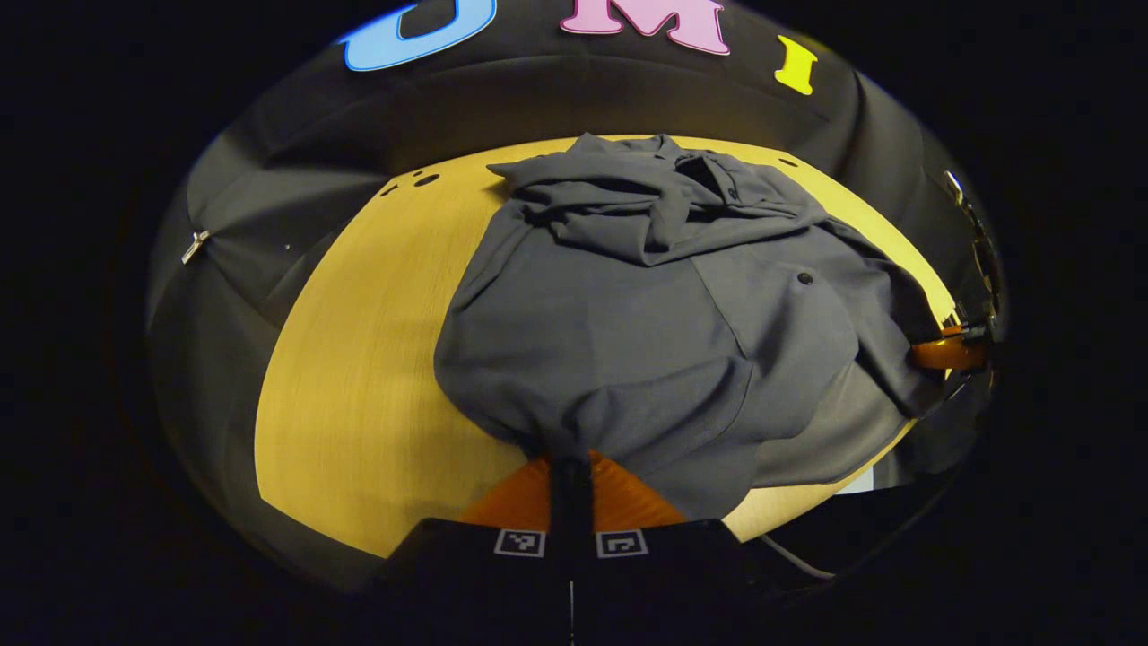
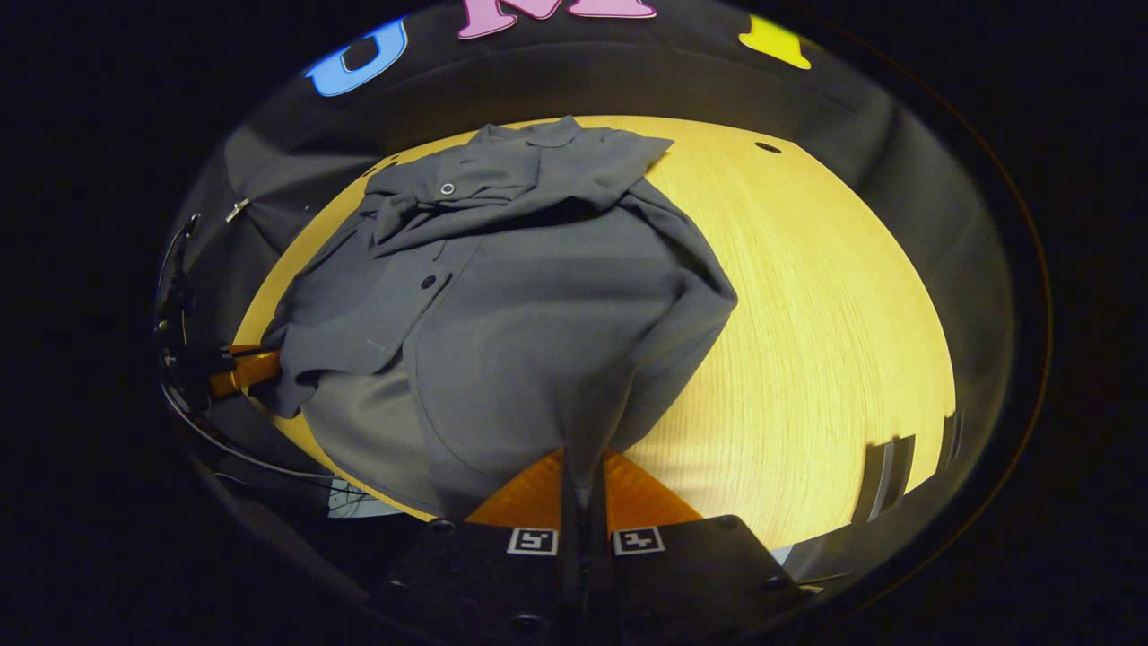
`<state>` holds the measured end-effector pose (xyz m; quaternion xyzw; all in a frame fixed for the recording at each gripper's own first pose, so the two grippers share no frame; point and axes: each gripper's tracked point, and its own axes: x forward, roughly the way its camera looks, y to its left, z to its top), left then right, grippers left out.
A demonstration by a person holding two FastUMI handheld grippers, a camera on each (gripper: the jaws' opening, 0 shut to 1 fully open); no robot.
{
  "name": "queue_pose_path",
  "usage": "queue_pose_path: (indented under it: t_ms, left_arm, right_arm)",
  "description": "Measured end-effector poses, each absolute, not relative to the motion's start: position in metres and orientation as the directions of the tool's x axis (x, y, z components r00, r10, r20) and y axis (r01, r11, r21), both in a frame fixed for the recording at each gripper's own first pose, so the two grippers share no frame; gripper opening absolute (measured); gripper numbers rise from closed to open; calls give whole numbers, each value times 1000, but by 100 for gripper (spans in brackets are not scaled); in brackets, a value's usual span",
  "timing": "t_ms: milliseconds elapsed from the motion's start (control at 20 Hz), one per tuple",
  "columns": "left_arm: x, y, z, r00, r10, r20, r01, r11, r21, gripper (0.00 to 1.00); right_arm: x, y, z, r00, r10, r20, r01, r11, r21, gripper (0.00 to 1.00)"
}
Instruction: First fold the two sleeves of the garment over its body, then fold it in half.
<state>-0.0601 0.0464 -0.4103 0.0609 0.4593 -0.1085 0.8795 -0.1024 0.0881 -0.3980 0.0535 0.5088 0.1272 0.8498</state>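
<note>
Both claws, left claw (image 1: pixel 571 467) and right claw (image 2: pixel 583 467), clamp the shirt (image 1: pixel 646 332) hem; sleeves already lie folded across its body on the counter (image 1: pixel 359 377), halving fold apparently underway.

Both grippers closed, each pinching fabric at the near edge

My left gripper (image 1: pixel 571 462) sits low at the near edge of the desk (image 1: pixel 359 377), its two fingers drawn together so that hardly a gap shows between them, with the hem of the garment (image 1: pixel 628 341) clamped in the pinch. My right gripper (image 2: pixel 583 462) is in the same pose, fingers pressed close on another part of that hem. From the left gripper view, my right gripper appears far off at the right edge; from the right gripper view, my left one appears at the far left. The two are well apart, side by side, both pointing forward.
</note>
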Motion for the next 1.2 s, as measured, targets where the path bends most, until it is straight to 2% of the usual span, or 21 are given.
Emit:
queue_pose_path:
  t_ms: [300,600,750,800,900,1200]
  left_arm:
    - [-48,43,-354,620,-189,-762,236,971,-49,6]
    - [4,37,-291,709,-216,-671,222,972,-79,6]
    - [35,28,-262,747,-238,-621,224,969,-101,6]
    - [46,27,-255,758,-240,-607,221,969,-107,2]
    - [67,25,-241,777,-237,-583,215,971,-108,6]
    - [132,18,-206,823,-239,-515,222,970,-96,6]
  right_arm:
    - [-89,82,-337,544,312,-779,-172,950,260,8]
    - [-21,69,-276,684,315,-658,-141,942,305,8]
    - [8,69,-257,723,315,-614,-159,942,296,8]
    - [17,68,-250,736,314,-600,-162,942,295,8]
    - [37,70,-243,758,309,-574,-160,942,296,7]
    - [109,64,-211,818,292,-495,-162,944,289,8]
